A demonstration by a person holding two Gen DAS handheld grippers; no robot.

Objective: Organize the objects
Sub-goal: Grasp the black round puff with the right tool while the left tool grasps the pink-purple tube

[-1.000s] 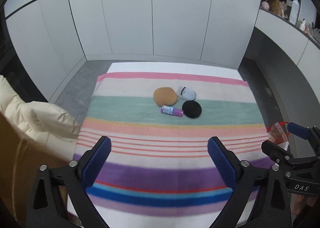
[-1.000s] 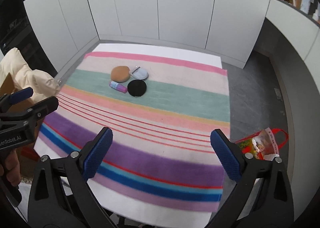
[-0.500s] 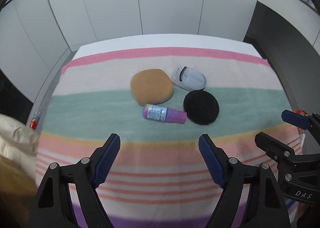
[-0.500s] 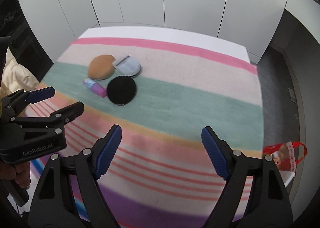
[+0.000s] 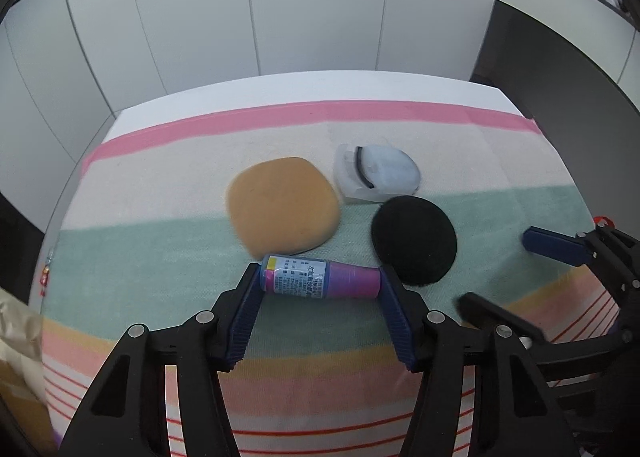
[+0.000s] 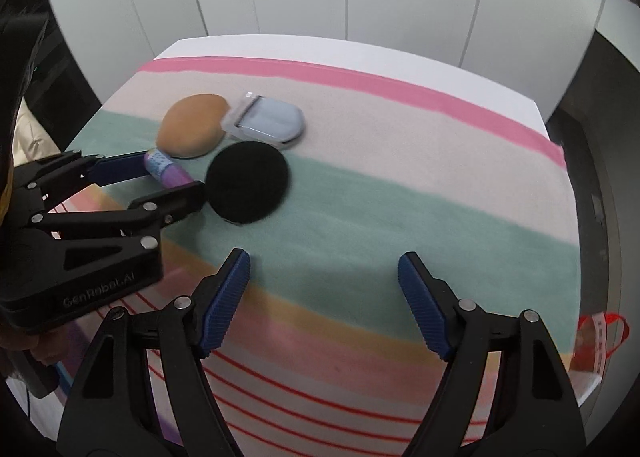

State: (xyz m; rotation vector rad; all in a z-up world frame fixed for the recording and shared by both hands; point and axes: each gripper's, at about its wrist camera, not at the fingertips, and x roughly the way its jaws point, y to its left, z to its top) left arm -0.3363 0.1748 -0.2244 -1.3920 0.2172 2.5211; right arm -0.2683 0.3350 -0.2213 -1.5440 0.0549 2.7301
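Note:
A small purple bottle [image 5: 320, 280] with a blue label lies on its side on the striped cloth [image 5: 160, 257]. My left gripper [image 5: 320, 289] is open, its fingers at the bottle's two ends. Behind the bottle lie a tan sponge pad [image 5: 282, 204], a black round pad [image 5: 414, 239] and a pale blue plastic case [image 5: 378, 173]. My right gripper [image 6: 324, 281] is open and empty over the green stripe, right of the black pad [image 6: 248, 187]. The right wrist view also shows the bottle [image 6: 166, 171], the tan pad [image 6: 192, 131] and the case [image 6: 268, 121].
White cabinet panels [image 5: 312, 5] stand behind the table. A red-handled bag [image 6: 596, 341] sits off the table's right edge. A cream jacket [image 5: 16, 341] lies at the left. The right gripper body [image 5: 580, 277] is close on the left gripper's right.
Both grippers moved forward toward the objects. The left gripper narrowed and now brackets the purple bottle. The right gripper came closer to the black pad.

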